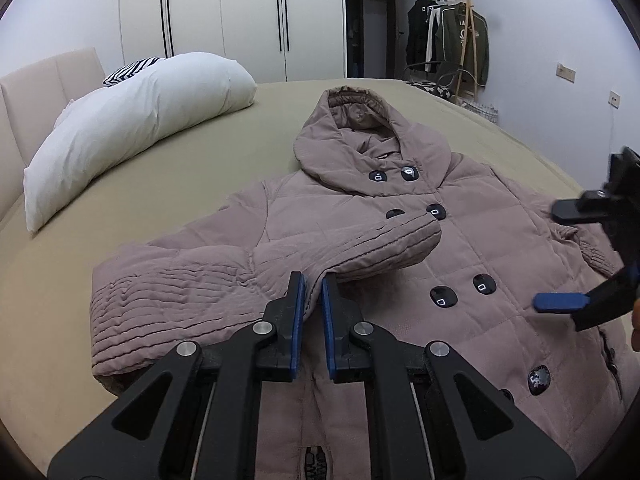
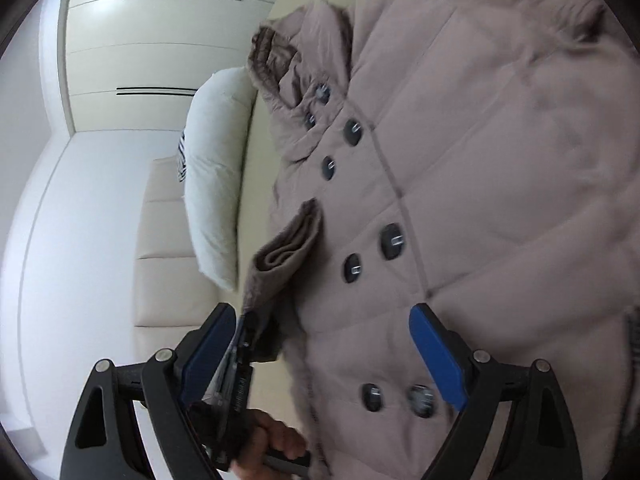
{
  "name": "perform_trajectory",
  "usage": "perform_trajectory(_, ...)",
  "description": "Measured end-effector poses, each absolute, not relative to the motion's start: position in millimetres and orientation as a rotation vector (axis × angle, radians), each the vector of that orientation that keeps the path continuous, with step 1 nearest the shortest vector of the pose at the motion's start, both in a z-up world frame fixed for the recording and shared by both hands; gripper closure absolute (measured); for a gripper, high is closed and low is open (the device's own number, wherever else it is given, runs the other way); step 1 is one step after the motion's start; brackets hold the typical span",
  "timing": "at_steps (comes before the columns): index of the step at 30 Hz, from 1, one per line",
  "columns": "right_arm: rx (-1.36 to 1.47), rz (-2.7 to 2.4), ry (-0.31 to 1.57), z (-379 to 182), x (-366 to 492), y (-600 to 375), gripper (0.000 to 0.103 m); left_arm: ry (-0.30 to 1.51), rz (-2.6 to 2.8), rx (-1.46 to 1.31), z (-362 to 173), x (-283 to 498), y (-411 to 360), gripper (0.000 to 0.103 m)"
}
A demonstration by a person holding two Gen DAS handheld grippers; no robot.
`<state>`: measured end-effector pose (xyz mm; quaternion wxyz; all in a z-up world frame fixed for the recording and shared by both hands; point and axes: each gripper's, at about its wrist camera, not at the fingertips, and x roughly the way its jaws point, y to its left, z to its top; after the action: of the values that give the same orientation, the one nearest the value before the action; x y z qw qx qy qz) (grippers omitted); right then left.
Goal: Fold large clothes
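Note:
A mauve quilted hooded coat (image 1: 480, 248) with dark buttons lies face up on the bed, hood pointing away. Its left sleeve (image 1: 320, 248) is folded across the chest, cuff near the buttons. My left gripper (image 1: 314, 284) is shut on the near edge of that sleeve; the right wrist view shows the sleeve (image 2: 280, 256) running down into the left gripper (image 2: 240, 360), which a hand (image 2: 276, 440) holds. My right gripper (image 1: 560, 258) stands wide open just above the coat's right side. Its blue pads (image 2: 436, 356) straddle the coat's front (image 2: 500, 160) without pressing it.
The bed (image 1: 200, 168) has an olive sheet, with a long white pillow (image 1: 132, 120) and a striped cushion (image 1: 132, 70) at the padded headboard on the left. White wardrobes (image 1: 224, 12) stand behind. A clothes rack (image 1: 452, 36) and a chair (image 1: 436, 76) stand at the far right.

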<state>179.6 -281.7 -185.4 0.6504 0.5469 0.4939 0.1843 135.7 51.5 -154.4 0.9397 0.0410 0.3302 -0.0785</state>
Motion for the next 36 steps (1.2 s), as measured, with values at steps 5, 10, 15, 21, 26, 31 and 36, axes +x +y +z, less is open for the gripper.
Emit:
perform_trajectory(5,1.376,0.499,1.234,-209,232,-230,0.012,0.634,-0.186,0.121,-152,126,28,0.095)
perform_trajectory(10,1.382,0.482,1.285,-220,268,-203,0.014,0.621,-0.197,0.122,-151,119,33,0.095)
perform_trajectory(15,1.235,0.536,1.317,-205,291,-186,0.075,0.634,-0.176,0.080,-151,120,43,0.095)
perform_trajectory(21,1.081,0.574,1.175,-130,309,-184,0.082,0.596,-0.132,-0.015,-133,94,58,0.093)
perform_trajectory(26,0.974,0.699,0.938,-4,318,-189,0.083,0.654,-0.047,-0.227,-136,102,94,0.093)
perform_trajectory(31,0.899,0.773,0.745,91,304,-211,0.083,0.722,-0.015,-0.351,-153,136,105,0.093)
perform_trajectory(36,0.911,0.758,0.660,104,288,-251,0.083,0.753,0.006,-0.382,-165,173,98,0.093)
